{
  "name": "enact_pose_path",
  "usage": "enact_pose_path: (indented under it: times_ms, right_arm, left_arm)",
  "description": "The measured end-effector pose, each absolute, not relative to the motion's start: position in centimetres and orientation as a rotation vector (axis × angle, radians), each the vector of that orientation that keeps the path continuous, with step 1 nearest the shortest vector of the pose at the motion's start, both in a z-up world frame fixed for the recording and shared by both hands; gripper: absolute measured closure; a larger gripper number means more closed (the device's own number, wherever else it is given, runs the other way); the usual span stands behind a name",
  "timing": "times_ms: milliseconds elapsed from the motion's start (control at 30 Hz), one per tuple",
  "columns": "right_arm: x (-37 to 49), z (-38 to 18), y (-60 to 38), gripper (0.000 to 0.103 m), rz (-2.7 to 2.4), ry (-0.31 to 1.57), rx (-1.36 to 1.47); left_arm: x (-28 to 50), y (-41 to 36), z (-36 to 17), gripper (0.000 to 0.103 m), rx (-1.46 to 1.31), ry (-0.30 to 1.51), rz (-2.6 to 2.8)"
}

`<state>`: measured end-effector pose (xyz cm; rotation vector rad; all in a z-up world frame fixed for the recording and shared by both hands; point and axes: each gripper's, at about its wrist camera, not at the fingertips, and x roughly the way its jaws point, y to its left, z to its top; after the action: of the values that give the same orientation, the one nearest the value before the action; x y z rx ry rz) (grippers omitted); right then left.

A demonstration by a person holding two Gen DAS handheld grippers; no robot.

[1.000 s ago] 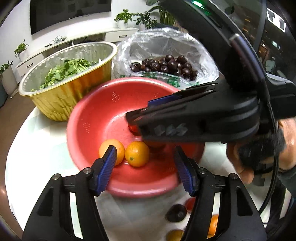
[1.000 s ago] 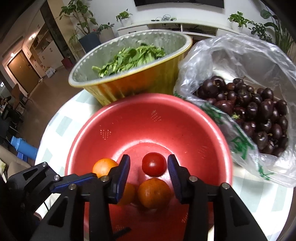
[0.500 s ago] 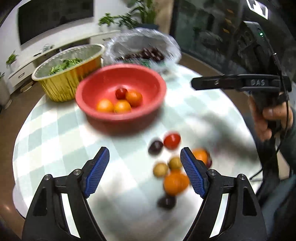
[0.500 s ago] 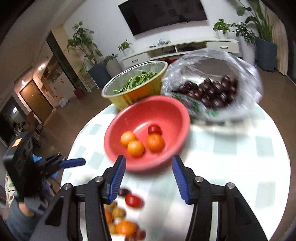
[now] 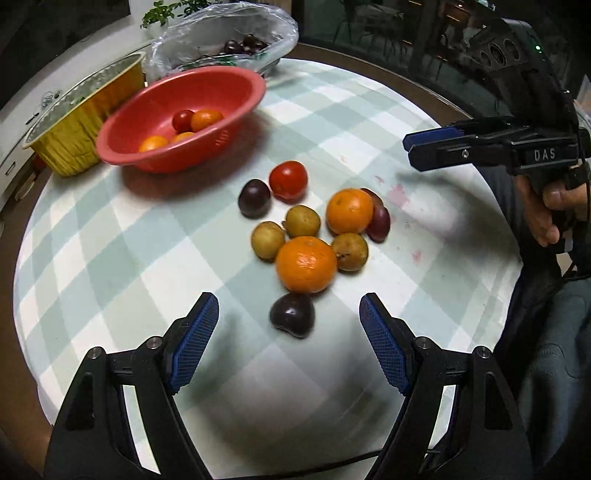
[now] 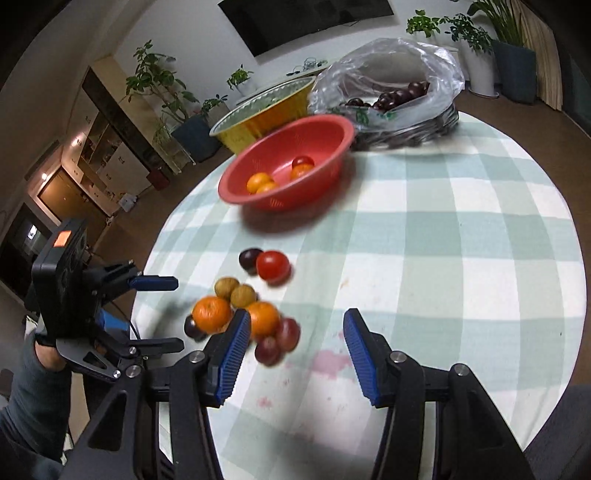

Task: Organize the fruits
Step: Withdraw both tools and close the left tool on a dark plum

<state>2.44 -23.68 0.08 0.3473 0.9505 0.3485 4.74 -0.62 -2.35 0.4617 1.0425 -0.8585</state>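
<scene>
1. A second ago both grippers were down at the red bowl (image 5: 177,122), the right one straddling the tomato inside it; now both have pulled back and hang over the loose fruit pile (image 5: 310,236), which lies on the near side of the bowl, well apart from it

2. Right gripper (image 6: 295,350): jaws wide, nothing between them. It has let the tomato (image 5: 183,120) go, and that now rests in the bowl beside three oranges (image 5: 205,119)

3. Left gripper (image 5: 288,339): jaws wide and empty, with a dark plum (image 5: 291,314) at the pile's nearest edge sitting just ahead of the gap

4. Still out of the bowl: a second tomato (image 5: 288,181), two big oranges, three greenish fruits and several plums, packed touching one another

5. Meaning, as I judge it: one drop is finished and the next pick is beginning, most likely that near plum; four pieces are in and roughly ten remain

6. Beyond the bowl stand a gold tray (image 5: 85,110) and a plastic bag of dark fruit (image 5: 229,33), neither one touched
</scene>
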Motion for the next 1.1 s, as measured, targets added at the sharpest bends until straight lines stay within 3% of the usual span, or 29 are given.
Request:
enact_pose_path:
  times_ms: [100,233,400,533,667,1100]
  right_arm:
    - [2.3,0.0,-23.1,0.047,0.361,0.955,0.332]
    - [2.0,0.0,-22.4,0.047,0.377,0.958,0.317]
    - [1.9,-0.3,-22.0,0.047,0.385,0.969,0.312]
    - [1.8,-0.4,-22.1,0.047,0.378,0.971,0.304]
    - [1.9,-0.5,-21.9,0.047,0.375,0.975,0.284]
    - [1.4,-1.2,-20.2,0.047,0.407,1.009,0.176]
  left_arm:
    - [5.0,-0.7,-2.8,0.05,0.45,1.065,-0.872]
    - [5.2,-0.9,-3.2,0.052,0.446,1.076,-0.868]
    - [5.4,-1.2,-4.0,0.07,0.446,1.09,-0.867]
    - [5.3,-1.3,-4.2,0.07,0.461,1.087,-0.855]
    - [5.3,-1.3,-4.4,0.077,0.469,1.086,-0.833]
    - [4.4,-0.3,-3.4,0.078,0.399,1.072,-0.786]
